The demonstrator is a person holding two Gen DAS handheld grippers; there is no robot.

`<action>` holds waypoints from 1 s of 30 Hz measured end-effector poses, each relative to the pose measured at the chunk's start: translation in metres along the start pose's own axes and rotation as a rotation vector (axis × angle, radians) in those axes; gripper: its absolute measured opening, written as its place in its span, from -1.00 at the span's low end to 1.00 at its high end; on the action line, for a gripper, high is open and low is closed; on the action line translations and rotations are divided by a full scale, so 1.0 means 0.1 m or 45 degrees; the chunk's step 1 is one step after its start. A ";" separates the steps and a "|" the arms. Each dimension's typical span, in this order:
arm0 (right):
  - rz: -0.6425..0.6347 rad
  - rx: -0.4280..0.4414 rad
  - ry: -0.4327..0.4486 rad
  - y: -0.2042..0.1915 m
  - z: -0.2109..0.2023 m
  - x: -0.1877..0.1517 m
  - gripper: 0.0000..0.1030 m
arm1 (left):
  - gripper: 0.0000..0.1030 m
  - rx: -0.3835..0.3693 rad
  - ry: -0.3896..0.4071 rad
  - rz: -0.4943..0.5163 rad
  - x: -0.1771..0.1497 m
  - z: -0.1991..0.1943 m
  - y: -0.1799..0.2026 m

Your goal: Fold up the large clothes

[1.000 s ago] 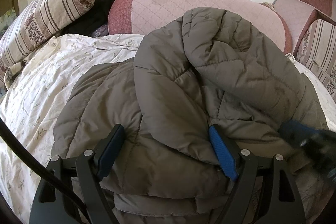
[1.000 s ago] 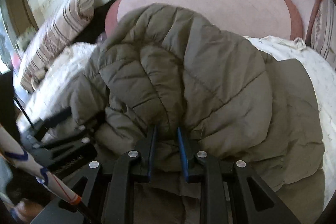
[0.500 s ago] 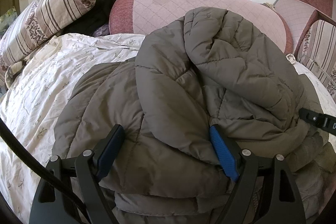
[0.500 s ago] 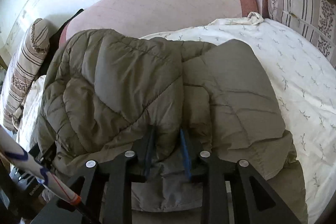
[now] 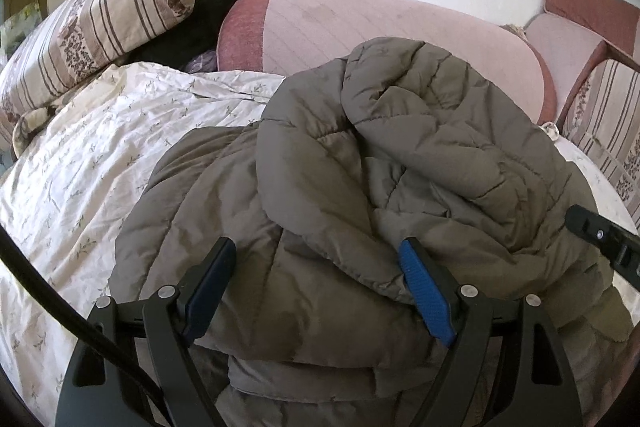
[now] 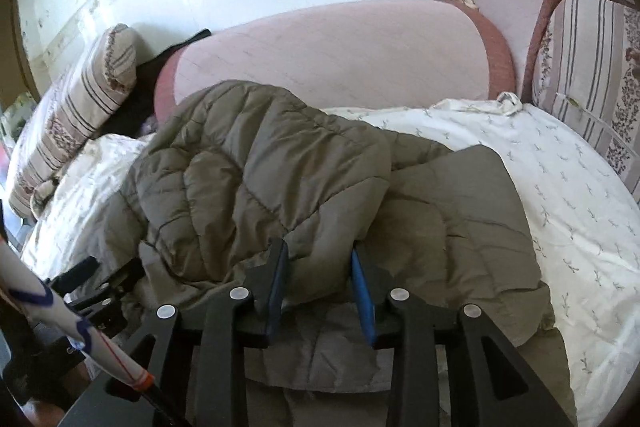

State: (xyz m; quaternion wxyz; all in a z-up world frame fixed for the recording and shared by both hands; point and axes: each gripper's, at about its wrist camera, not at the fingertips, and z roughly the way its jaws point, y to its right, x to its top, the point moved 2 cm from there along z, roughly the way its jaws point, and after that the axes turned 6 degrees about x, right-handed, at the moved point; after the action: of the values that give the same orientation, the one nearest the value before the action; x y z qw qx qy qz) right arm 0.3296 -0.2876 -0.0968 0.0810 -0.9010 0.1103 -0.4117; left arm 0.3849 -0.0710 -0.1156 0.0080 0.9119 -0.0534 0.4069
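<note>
A grey-brown quilted jacket (image 5: 360, 187) lies bunched in folds on a bed covered with a white flowered sheet (image 5: 100, 163), near the pink padded headboard (image 5: 360, 31). The left gripper (image 5: 320, 279) stands wide apart, its blue pads on either side of a thick fold of the jacket; whether the pads actually press the cloth cannot be told, since puffed fabric hides their inner faces. The right gripper (image 6: 320, 275) has its jaws opening, with a hanging edge of the jacket (image 6: 280, 171) between them, and the pads look clear of the cloth. The jacket's near hem runs under both tools and is cut off by the lower frame edge. In the left wrist view only a black tip of the right gripper (image 5: 604, 239) shows at the right edge. A striped pillow (image 5: 100, 23) lies far left; a dark garment (image 5: 200, 23) behind it is mostly hidden.
</note>
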 end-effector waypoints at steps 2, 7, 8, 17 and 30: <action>0.025 -0.069 0.010 0.05 -0.02 0.02 -0.32 | 0.61 0.000 0.013 0.001 0.00 -0.02 0.00; 0.026 -0.075 0.108 0.05 -0.18 0.07 -0.32 | 0.61 -0.025 0.071 -0.015 0.02 -0.14 0.00; 0.024 -0.053 0.126 0.03 -0.21 0.07 -0.32 | 0.60 -0.027 0.068 -0.009 0.02 -0.13 0.01; -0.095 0.004 -0.184 -0.19 0.30 -0.21 -0.18 | 0.63 0.031 -0.017 0.083 -0.06 0.05 0.10; -0.157 -0.027 -0.184 -0.26 0.31 -0.23 -0.13 | 0.67 0.029 -0.022 0.078 -0.06 0.05 0.09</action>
State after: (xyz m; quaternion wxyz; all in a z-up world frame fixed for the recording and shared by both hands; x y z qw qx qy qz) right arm 0.3413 -0.2548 -0.1275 0.0537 -0.9343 0.0528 -0.3485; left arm 0.3838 -0.0801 -0.1238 -0.0153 0.9133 -0.0767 0.3997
